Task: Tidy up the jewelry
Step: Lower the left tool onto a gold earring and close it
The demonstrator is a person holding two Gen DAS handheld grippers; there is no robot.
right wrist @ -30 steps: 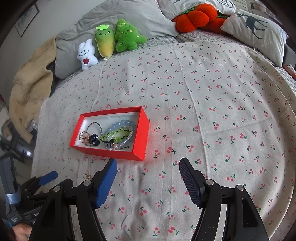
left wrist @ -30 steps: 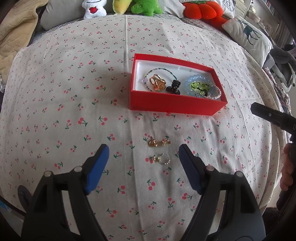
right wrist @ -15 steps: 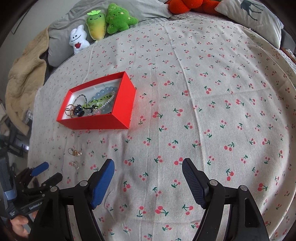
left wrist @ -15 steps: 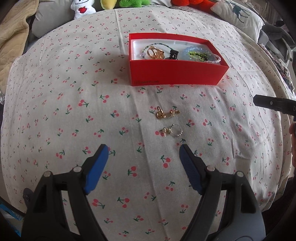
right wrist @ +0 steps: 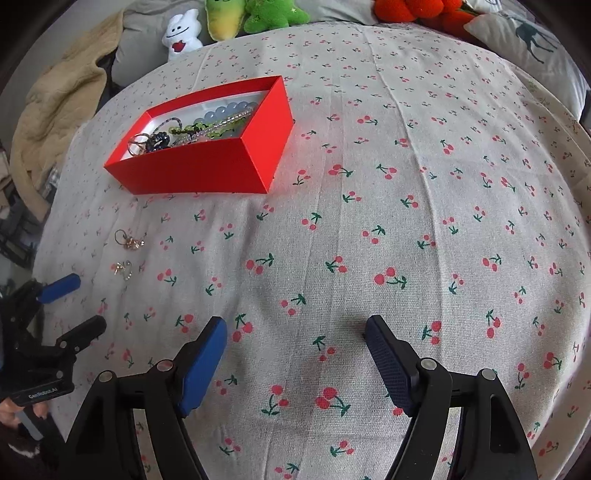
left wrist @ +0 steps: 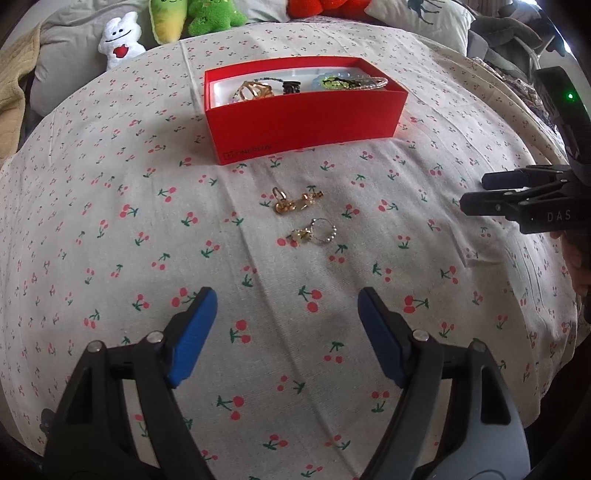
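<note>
A red box (left wrist: 306, 122) on the cherry-print bedspread holds bracelets, a gold ring and a dark bead piece; it also shows in the right wrist view (right wrist: 207, 170). In front of it lie a gold earring (left wrist: 295, 201) and a small pearl hoop earring (left wrist: 316, 234), also seen in the right wrist view as the gold earring (right wrist: 129, 240) and the hoop earring (right wrist: 123, 268). My left gripper (left wrist: 287, 306) is open and empty, just short of the hoop earring. My right gripper (right wrist: 295, 332) is open and empty, well to the right of the jewelry.
Plush toys (left wrist: 192, 18) and pillows (right wrist: 535, 40) line the far side of the bed. A beige blanket (right wrist: 55, 103) lies at the far left. The right gripper's side shows at the right of the left wrist view (left wrist: 517, 199).
Both grippers have dropped lower and closer to the bedspread. The left one has closed in on the two loose earrings. Jaws stayed open.
</note>
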